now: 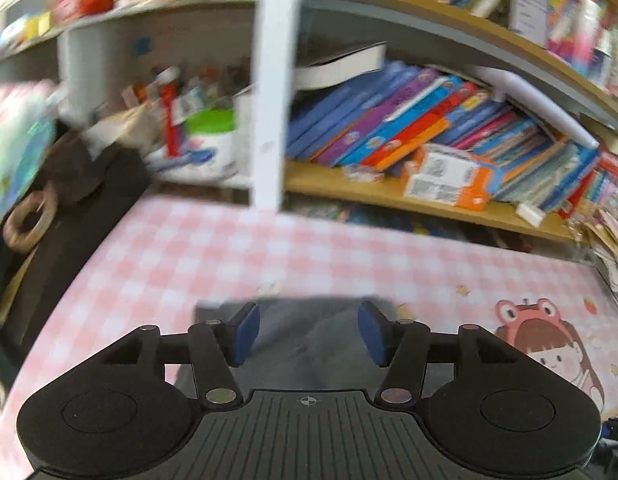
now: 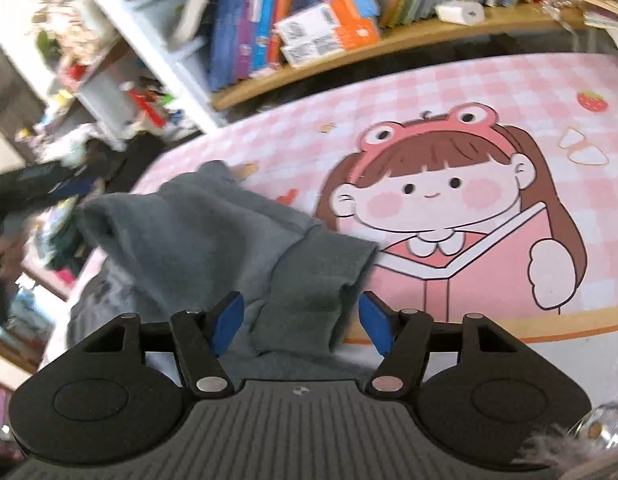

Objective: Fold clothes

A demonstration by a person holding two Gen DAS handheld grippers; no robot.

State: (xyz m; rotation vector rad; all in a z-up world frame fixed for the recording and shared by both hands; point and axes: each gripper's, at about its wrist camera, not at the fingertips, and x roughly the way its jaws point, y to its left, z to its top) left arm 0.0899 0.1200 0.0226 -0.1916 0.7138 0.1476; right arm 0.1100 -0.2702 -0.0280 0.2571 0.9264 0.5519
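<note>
Both wrist views low, sharing table (image 1: pixel 309 256), bookshelf (image 2: pixel 389 40).

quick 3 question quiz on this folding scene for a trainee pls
1. True or false: the right gripper has its jaws shut tight on the grey garment.
2. What is printed on the pink checked mat beside the garment? A) a cartoon girl in a frog hat B) a blue car C) a sunflower
3. What fills the wooden shelf behind the table?

Key:
1. False: both grippers, the left gripper too, are open, with cloth between the jaws.
2. A, the cartoon girl.
3. Books.
</note>
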